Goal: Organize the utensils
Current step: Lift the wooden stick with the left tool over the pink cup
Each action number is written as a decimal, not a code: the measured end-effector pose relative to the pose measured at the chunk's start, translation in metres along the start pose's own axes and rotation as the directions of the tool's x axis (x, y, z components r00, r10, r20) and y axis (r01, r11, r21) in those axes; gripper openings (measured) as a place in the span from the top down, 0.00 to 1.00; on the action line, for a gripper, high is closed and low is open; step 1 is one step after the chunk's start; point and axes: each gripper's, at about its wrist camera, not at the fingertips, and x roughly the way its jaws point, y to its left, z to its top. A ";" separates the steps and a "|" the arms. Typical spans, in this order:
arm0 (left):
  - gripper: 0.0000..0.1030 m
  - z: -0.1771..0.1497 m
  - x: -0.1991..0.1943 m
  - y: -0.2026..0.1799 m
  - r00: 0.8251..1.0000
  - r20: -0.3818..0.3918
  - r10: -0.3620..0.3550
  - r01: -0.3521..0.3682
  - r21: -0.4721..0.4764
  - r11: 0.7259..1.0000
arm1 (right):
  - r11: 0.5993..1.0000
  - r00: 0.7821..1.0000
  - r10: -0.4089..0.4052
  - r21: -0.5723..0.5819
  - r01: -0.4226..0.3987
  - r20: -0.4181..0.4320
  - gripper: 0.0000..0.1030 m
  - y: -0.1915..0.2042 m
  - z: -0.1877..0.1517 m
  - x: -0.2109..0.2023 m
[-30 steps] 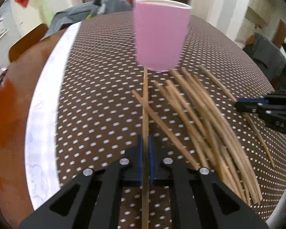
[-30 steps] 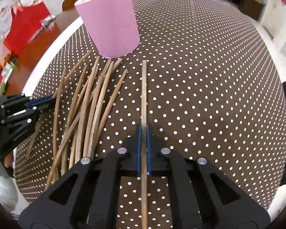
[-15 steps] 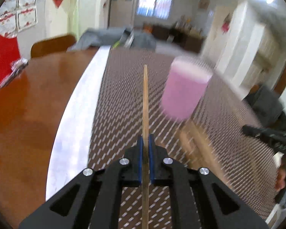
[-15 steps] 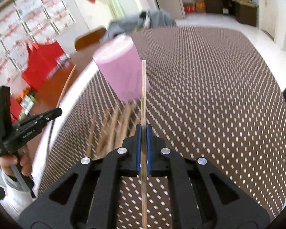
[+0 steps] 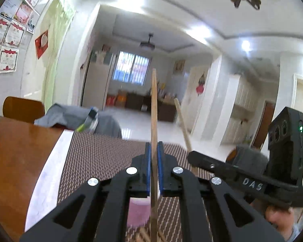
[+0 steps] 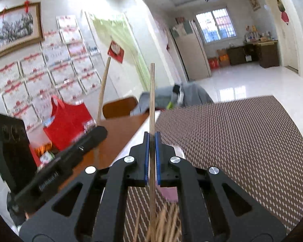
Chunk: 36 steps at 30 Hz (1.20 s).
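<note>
My left gripper (image 5: pixel 154 147) is shut on a wooden chopstick (image 5: pixel 154 109) that stands nearly upright, above the pink cup (image 5: pixel 138 211) seen between its fingers. My right gripper (image 6: pixel 152 136) is shut on another wooden chopstick (image 6: pixel 152 96), also upright, with the pink cup (image 6: pixel 169 192) partly hidden below it. The right gripper (image 5: pixel 194 157) with its chopstick shows at right in the left wrist view. The left gripper (image 6: pixel 99 133) shows at left in the right wrist view. Several loose chopsticks (image 6: pixel 167 219) lie on the cloth below.
A brown dotted tablecloth (image 6: pixel 232 141) covers the wooden table (image 5: pixel 16 151). A grey garment (image 5: pixel 74 119) lies at the far edge by a wooden chair (image 5: pixel 23 109). A red bag (image 6: pixel 68 121) stands at left.
Both grippers have lifted their chopsticks off the table and tilted them upright. Both have moved over the pink cup and closer to each other.
</note>
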 end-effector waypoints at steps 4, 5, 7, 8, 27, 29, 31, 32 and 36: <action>0.94 0.010 0.015 -0.003 0.997 0.075 -0.027 0.027 0.004 1.000 | 1.000 0.996 -0.001 0.001 0.001 0.088 0.94 0.002 0.017 0.014; 0.94 0.012 0.018 -0.004 0.995 0.095 -0.033 0.032 0.012 0.999 | 1.000 0.994 -0.005 -0.001 0.005 0.111 0.94 0.001 0.019 0.010; 0.94 0.018 0.026 -0.004 0.991 0.133 -0.034 0.032 0.022 0.999 | 1.000 0.987 -0.016 0.003 0.016 0.158 0.94 0.001 0.024 0.019; 0.94 0.019 0.029 -0.004 0.988 0.152 -0.034 0.031 0.022 0.999 | 1.000 0.984 -0.019 0.005 0.019 0.176 0.94 0.000 0.025 0.022; 0.94 -0.012 0.079 0.022 0.983 0.175 0.048 -0.050 0.006 0.999 | 0.999 0.966 -0.051 0.018 0.048 0.255 0.94 -0.023 0.014 0.065; 0.94 -0.014 0.077 0.024 0.985 0.164 0.051 -0.052 0.004 0.999 | 0.999 0.969 -0.049 0.011 0.048 0.240 0.94 -0.023 0.010 0.065; 0.94 -0.016 0.074 0.025 0.987 0.150 0.049 -0.050 -0.001 0.999 | 0.999 0.973 -0.049 0.003 0.050 0.224 0.94 -0.022 0.005 0.062; 0.94 -0.018 0.072 0.025 0.989 0.142 0.047 -0.047 0.000 0.999 | 0.999 0.974 -0.049 -0.001 0.050 0.220 0.94 -0.022 0.003 0.060; 0.94 -0.025 0.063 0.024 0.992 0.116 0.042 -0.042 0.003 0.999 | 0.998 0.978 -0.052 -0.013 0.056 0.201 0.94 -0.020 -0.007 0.050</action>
